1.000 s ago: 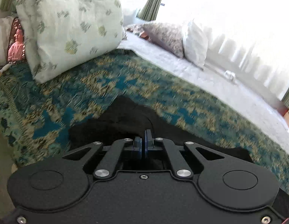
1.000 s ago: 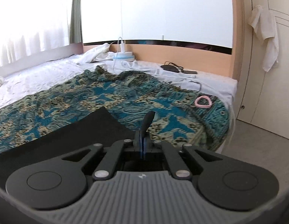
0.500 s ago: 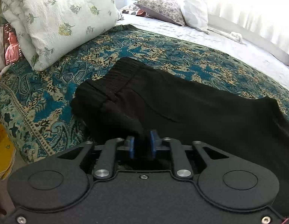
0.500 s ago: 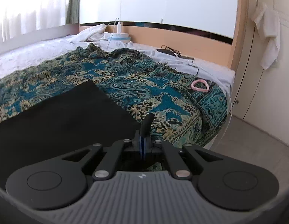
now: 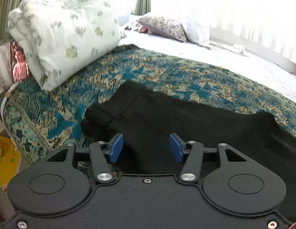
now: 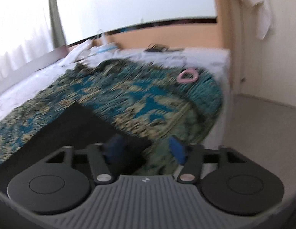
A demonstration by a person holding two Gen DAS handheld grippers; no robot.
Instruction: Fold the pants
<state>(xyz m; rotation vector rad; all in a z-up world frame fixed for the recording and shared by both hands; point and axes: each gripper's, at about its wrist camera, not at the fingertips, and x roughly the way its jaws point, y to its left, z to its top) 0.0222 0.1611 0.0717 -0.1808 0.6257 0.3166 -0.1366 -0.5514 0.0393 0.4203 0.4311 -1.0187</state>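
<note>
1. Black pants (image 5: 186, 126) lie flat on the paisley bedspread (image 5: 167, 70).
2. Left gripper (image 5: 146, 147) and right gripper (image 6: 146, 148) both hover with jaws spread, empty.
3. Risk: bunched waistband could make a crooked fold.

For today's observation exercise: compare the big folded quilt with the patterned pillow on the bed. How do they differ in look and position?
The quilt is pale with scattered green sprigs; the pillow has a denser, darker small print. The quilt is the bulkier, a thick folded bundle, while the pillow looks flatter. The quilt rests partly on the teal patterned bedspread, while the pillow lies farther back on the white sheet. Both are soft bedding with a floral-looking print.
</note>
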